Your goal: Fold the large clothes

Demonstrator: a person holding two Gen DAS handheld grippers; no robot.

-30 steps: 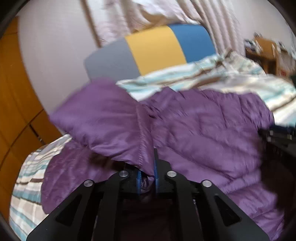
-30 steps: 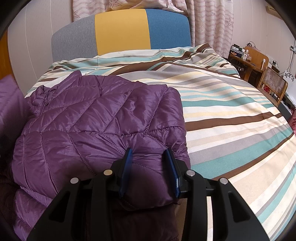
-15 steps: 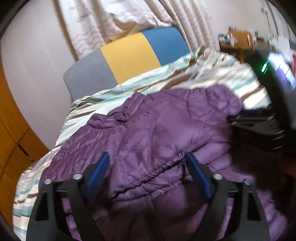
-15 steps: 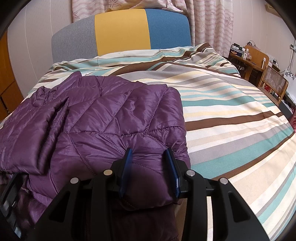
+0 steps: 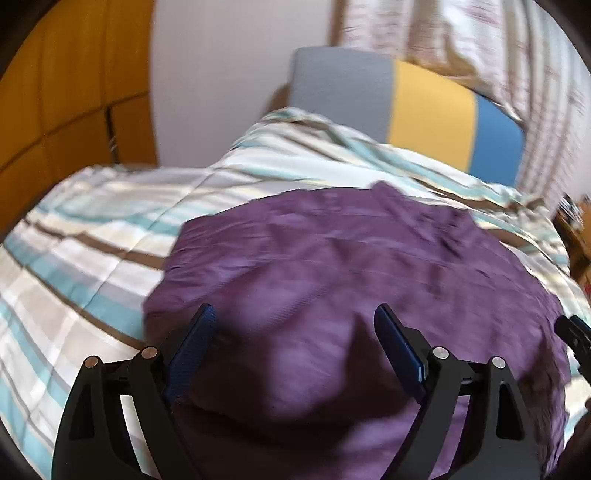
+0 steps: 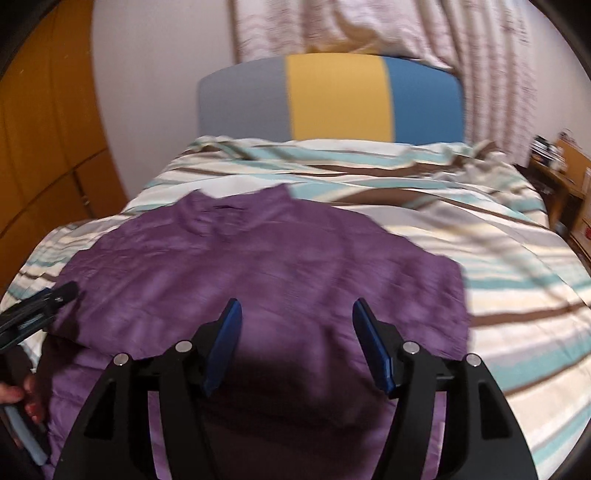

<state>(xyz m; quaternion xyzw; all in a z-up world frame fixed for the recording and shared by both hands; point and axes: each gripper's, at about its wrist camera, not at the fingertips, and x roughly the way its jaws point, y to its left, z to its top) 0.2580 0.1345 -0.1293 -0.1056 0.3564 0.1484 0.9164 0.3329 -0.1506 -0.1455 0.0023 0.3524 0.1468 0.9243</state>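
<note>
A purple quilted jacket (image 5: 351, 266) (image 6: 258, 258) lies folded on the striped bedspread (image 5: 92, 229) (image 6: 480, 258), its collar toward the headboard. My left gripper (image 5: 295, 314) hovers over the jacket's near left part, open wide, nothing between its blue pads. In the right wrist view the left gripper (image 6: 48, 299) shows at the jacket's left edge. My right gripper (image 6: 297, 306) is raised above the jacket's near edge; its jaws are opening and nothing is pinched between them. The right gripper's tip (image 5: 576, 336) peeks in at the far right of the left wrist view.
A grey, yellow and blue headboard (image 6: 332, 99) stands at the far end with curtains (image 6: 424, 29) behind. A wooden wardrobe (image 5: 55, 92) lines the left side. A wooden desk with clutter (image 6: 565, 173) stands to the right. A hand (image 6: 22, 398) holds the left gripper.
The left gripper let go of the jacket flap, which dropped flat, opened wide and swung left. The right gripper released the jacket's near edge, rose and widened.
</note>
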